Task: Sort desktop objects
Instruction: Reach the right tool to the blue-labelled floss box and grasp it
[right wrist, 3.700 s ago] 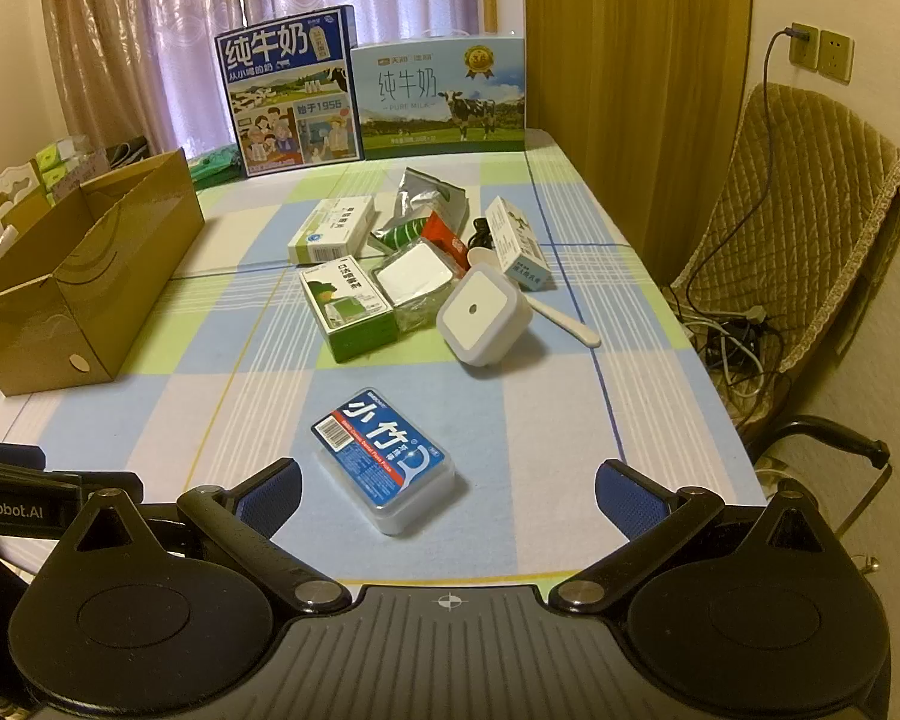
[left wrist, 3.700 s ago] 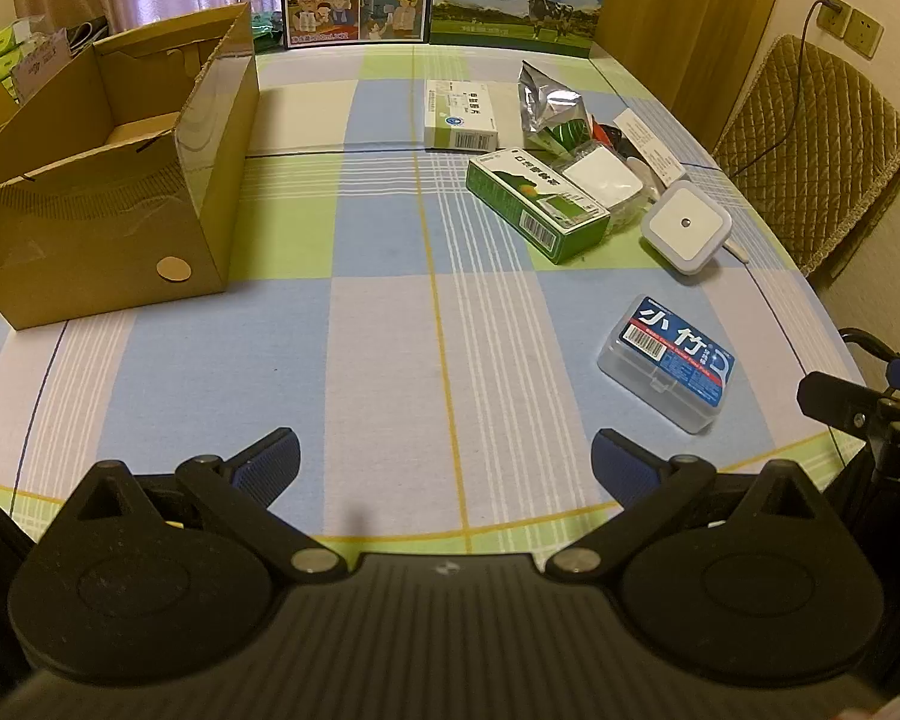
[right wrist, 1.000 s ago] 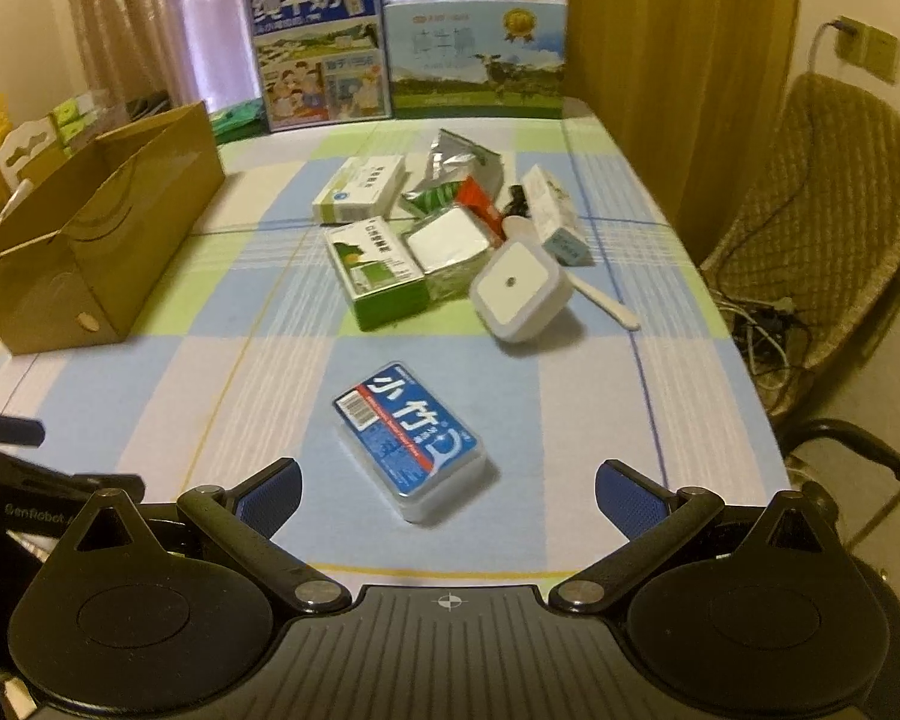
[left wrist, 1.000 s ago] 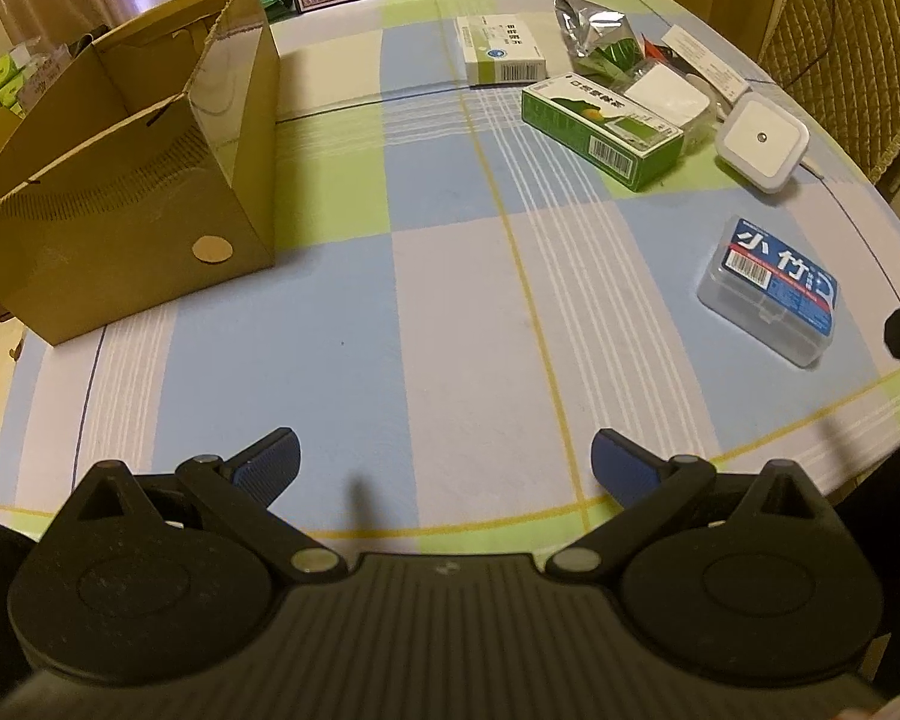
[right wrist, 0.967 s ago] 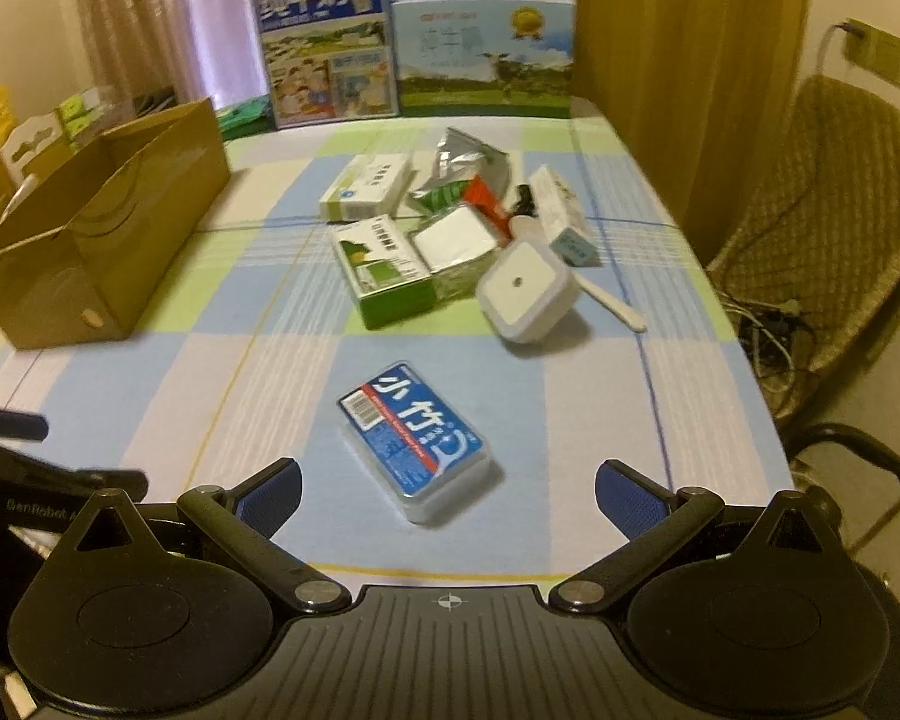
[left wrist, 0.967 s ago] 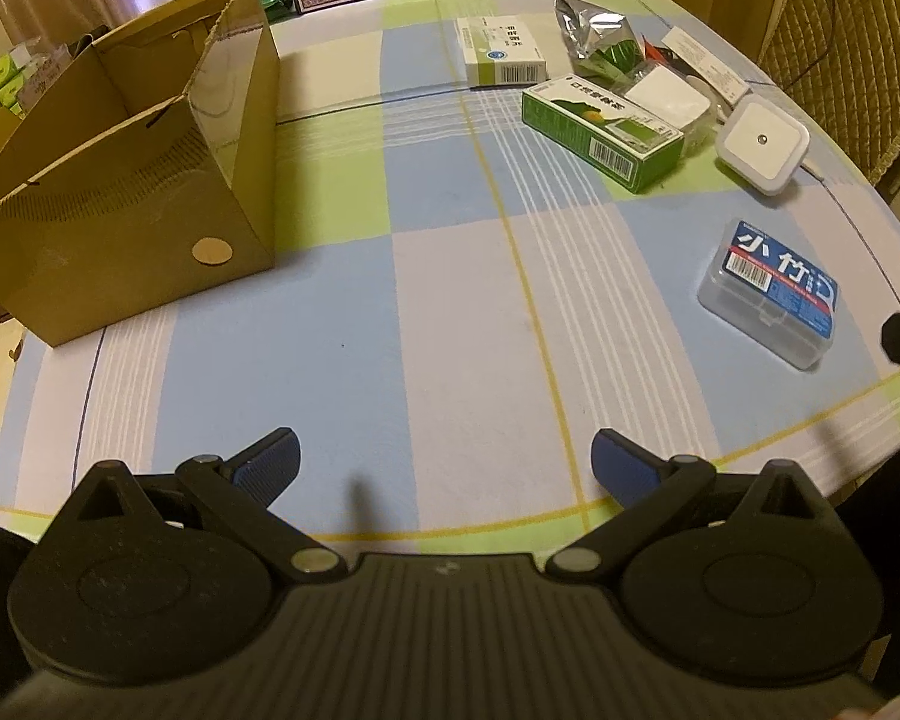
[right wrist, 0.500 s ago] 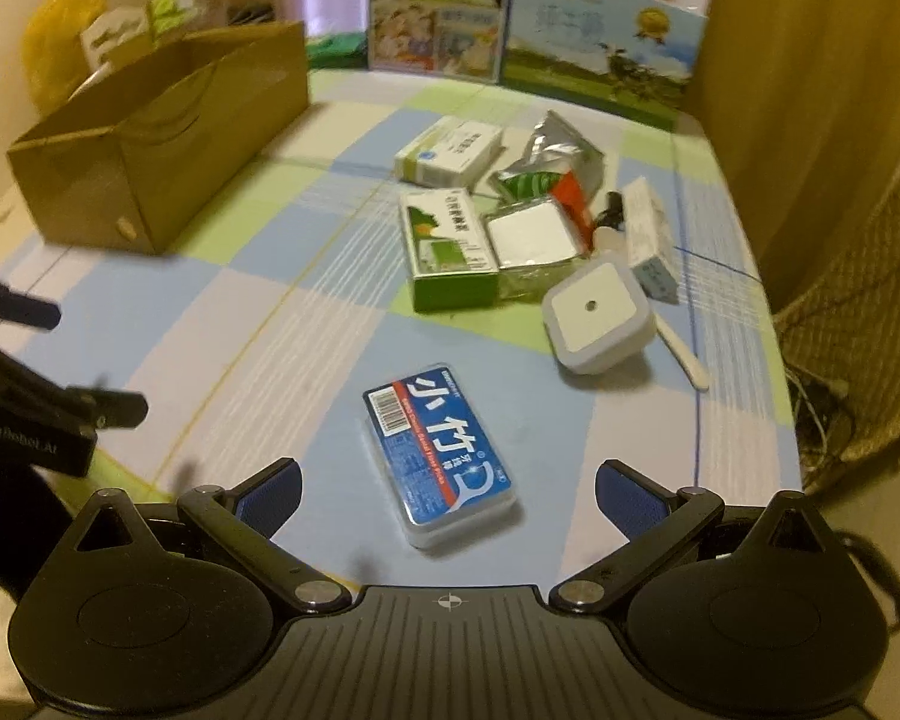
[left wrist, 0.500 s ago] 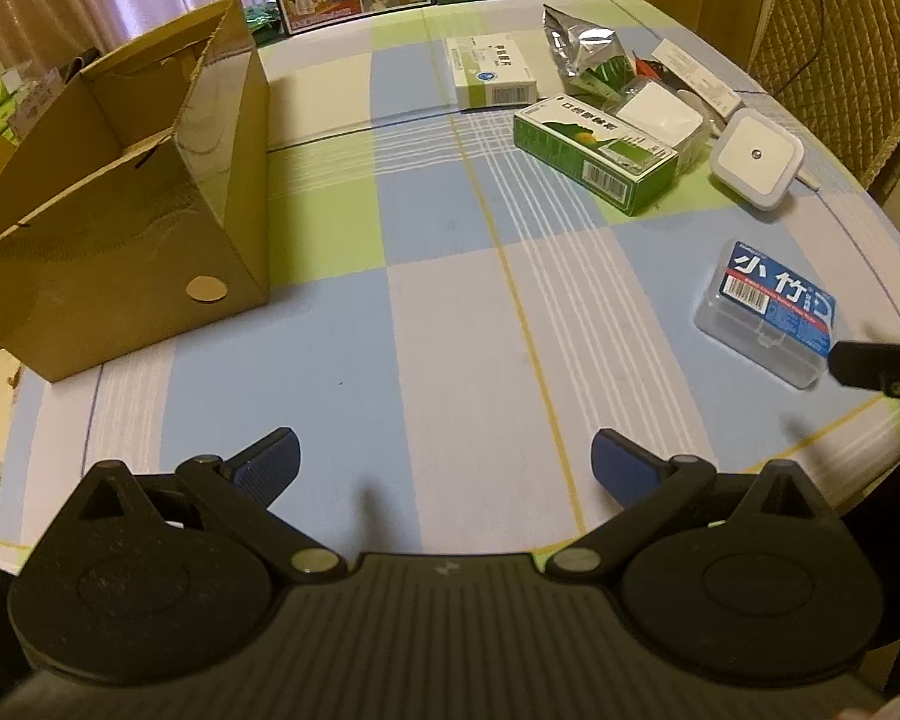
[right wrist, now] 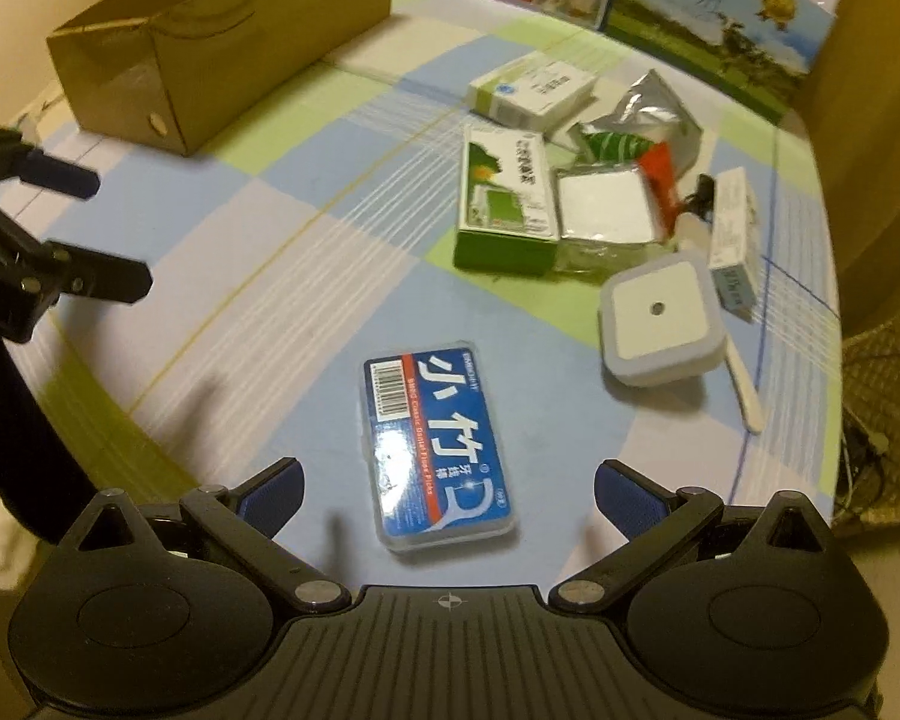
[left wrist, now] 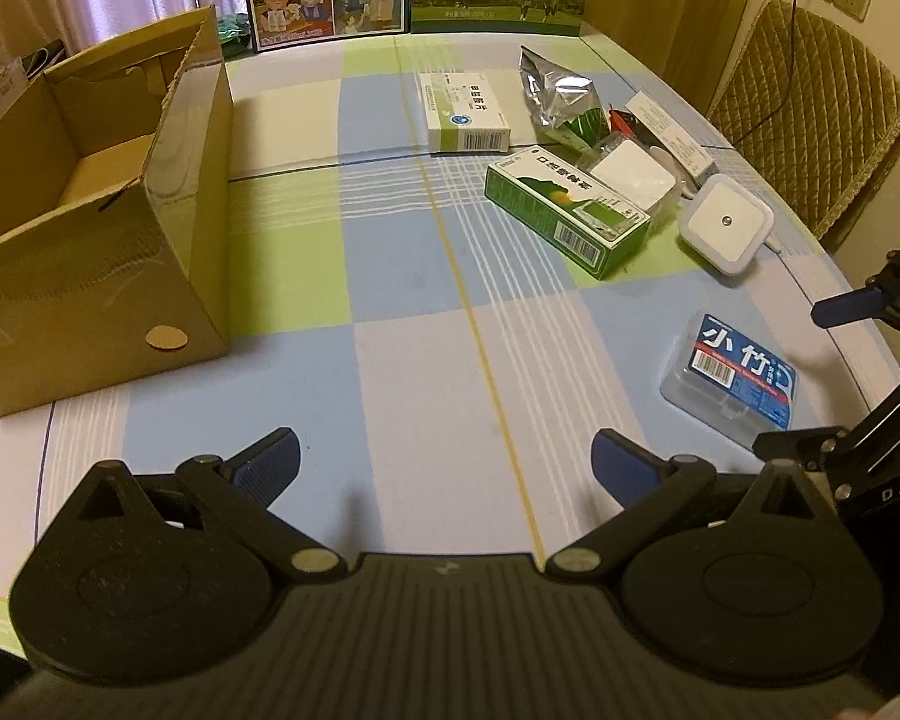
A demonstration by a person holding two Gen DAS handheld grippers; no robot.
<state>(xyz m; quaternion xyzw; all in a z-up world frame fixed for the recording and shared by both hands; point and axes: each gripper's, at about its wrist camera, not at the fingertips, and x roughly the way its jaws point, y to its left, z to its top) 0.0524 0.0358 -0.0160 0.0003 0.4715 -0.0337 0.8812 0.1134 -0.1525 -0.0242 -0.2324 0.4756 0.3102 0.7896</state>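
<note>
Right wrist view: right claw [right wrist: 447,495] spread wide above floss box [right wrist: 435,447]; centre over its narrow width, lower squarely, then close.

Blue-labelled clear floss box [right wrist: 437,449] lies flat, alone; green carton [right wrist: 506,199], white square light [right wrist: 661,318], foil pouch [right wrist: 648,111] cluster beyond; open cardboard box [left wrist: 84,204] upright.

Both wrist cams low over table [left wrist: 390,276], facing forward; shared: floss box [right wrist: 435,450], cardboard box [left wrist: 102,204].
</note>
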